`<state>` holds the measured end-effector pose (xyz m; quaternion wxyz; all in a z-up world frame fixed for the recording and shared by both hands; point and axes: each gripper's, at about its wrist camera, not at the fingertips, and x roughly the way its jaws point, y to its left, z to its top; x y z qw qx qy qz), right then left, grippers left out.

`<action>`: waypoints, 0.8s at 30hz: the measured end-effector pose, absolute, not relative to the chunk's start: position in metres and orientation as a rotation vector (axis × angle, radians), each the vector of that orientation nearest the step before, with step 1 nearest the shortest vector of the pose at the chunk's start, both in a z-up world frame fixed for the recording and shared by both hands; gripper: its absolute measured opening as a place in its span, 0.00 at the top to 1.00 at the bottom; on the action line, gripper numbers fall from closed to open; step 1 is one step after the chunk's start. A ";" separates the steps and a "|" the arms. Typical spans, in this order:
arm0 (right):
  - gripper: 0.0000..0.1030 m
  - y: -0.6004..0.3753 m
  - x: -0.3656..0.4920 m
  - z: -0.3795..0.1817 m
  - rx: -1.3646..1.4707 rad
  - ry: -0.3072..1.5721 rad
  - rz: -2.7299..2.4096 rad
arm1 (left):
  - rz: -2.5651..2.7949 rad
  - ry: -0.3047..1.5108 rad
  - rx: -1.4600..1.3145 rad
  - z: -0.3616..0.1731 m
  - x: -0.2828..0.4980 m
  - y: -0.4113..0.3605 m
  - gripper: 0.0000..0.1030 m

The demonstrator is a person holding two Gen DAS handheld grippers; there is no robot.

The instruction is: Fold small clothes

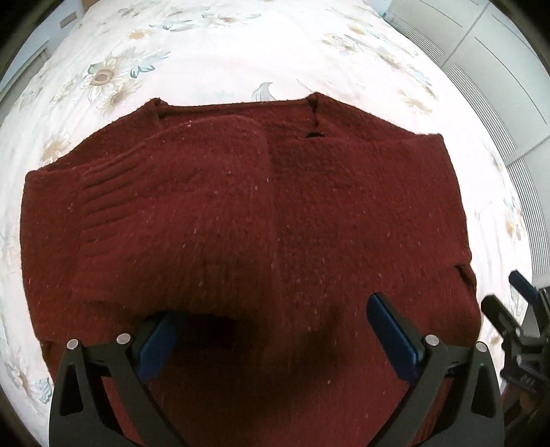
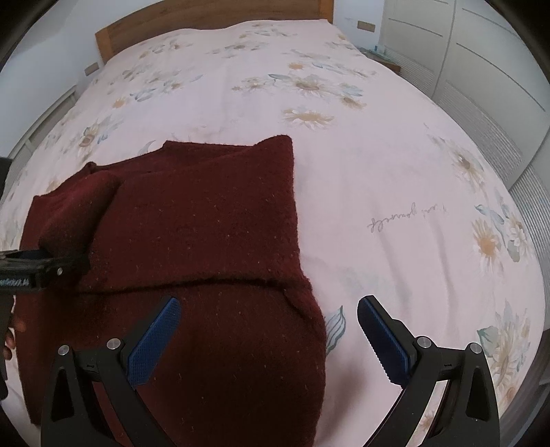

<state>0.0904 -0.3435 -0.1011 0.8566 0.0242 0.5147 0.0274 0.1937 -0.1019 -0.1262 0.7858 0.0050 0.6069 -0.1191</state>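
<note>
Blue-padded fingers (image 1: 161,344) of the left gripper (image 1: 271,338) fill the bottom of the left wrist view, spread wide and released, with nothing pinched between them. The left pad sits at the edge of a folded-over flap, whether touching it I cannot tell. Beneath them lies the sweater (image 1: 240,206), a dark red knit spread on the bed (image 1: 213,51), its sleeves already turned in over the body and the neckline at the far edge. It looks thick, soft and fuzzy, light for its bulk, and not slippery; layers should cling to each other and hold a fold, though the knit may stretch and sag if lifted by one point. A sound hold seems to be the near hem, pinched through all layers at a corner. At the right margin of this view the right gripper (image 1: 515,330) shows only partly.

From the right wrist view, the right gripper (image 2: 268,338) also stands open and empty, one finger above the sweater (image 2: 192,220), the other above the bare flowered sheet (image 2: 395,172). Only this view shows the right edge of the garment, a crosswise fold line just ahead of the fingers, the wooden headboard (image 2: 213,20), and the left gripper (image 2: 31,268) side-on at the left margin. The neckline appears only in the left view.
</note>
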 end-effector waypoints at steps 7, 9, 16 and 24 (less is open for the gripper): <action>0.00 -0.346 0.088 -0.097 0.056 1.078 0.056 | -0.234 1.300 0.035 -0.113 0.177 -0.055 0.01; 0.00 -0.344 0.089 -0.096 0.052 1.077 0.060 | -0.198 1.285 0.045 -0.105 0.174 -0.040 0.01; 0.00 -0.329 0.089 -0.089 0.025 1.073 0.083 | -0.047 1.259 0.081 -0.105 0.162 0.032 0.01; 0.00 -0.299 0.094 -0.098 -0.026 1.106 0.100 | 0.038 1.287 0.093 -0.148 0.158 0.079 0.03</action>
